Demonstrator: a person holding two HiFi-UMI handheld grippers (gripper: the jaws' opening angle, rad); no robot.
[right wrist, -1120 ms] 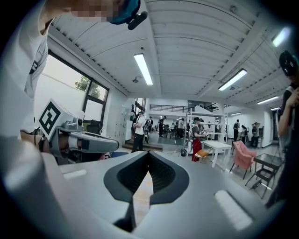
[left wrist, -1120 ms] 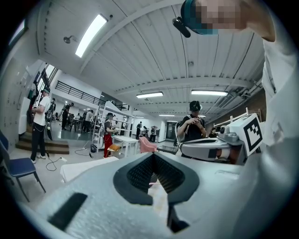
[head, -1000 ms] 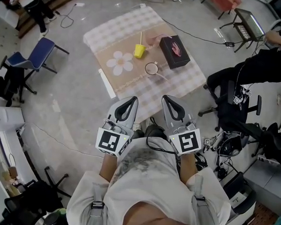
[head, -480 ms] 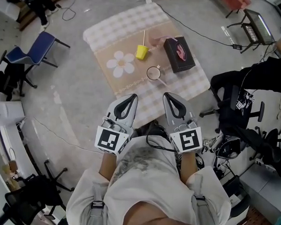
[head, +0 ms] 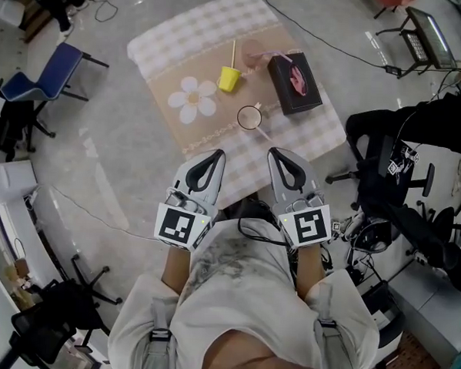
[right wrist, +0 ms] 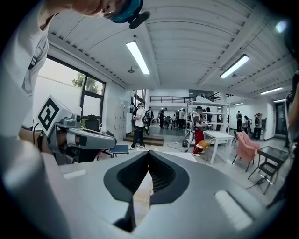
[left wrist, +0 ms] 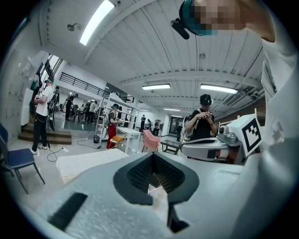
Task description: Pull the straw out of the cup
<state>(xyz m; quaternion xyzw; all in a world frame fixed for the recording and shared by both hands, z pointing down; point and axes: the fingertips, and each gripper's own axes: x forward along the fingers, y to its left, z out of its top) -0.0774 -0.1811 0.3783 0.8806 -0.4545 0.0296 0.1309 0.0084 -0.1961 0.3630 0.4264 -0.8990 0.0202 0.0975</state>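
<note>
Two tongs sit side by side at the lower middle of the head view, both pointing up the frame toward the counter (head: 168, 42). The left tongs (head: 217, 152) have their jaws closed tip to tip with nothing between them. The left gripper view shows the two dark ribbed pads meeting at a point. The right tongs (head: 273, 151) are likewise closed and empty, and their jaws meet at the tip in the right gripper view. Each carries a marker cube at its rear, close to the person's white shirt.

The counter fills the upper middle of the frame, under a checked cloth with a beige panel and a white flower (head: 192, 101) printed on it. The cup (head: 228, 80), yellow, stands upright near the middle of the counter, just right of the flower. The straw (head: 233, 53) stands in the cup and rises from its mouth toward the top of the frame. A black box (head: 295, 84) lies right of the cup, apart from it. A round rimmed thing (head: 249, 118) sits below the cup, nearer the tongs. Both tongs are well apart from the cup, with their tips at the counter's near edge in the picture. A blue chair (head: 55, 70) stands on the floor at the upper left.
</note>
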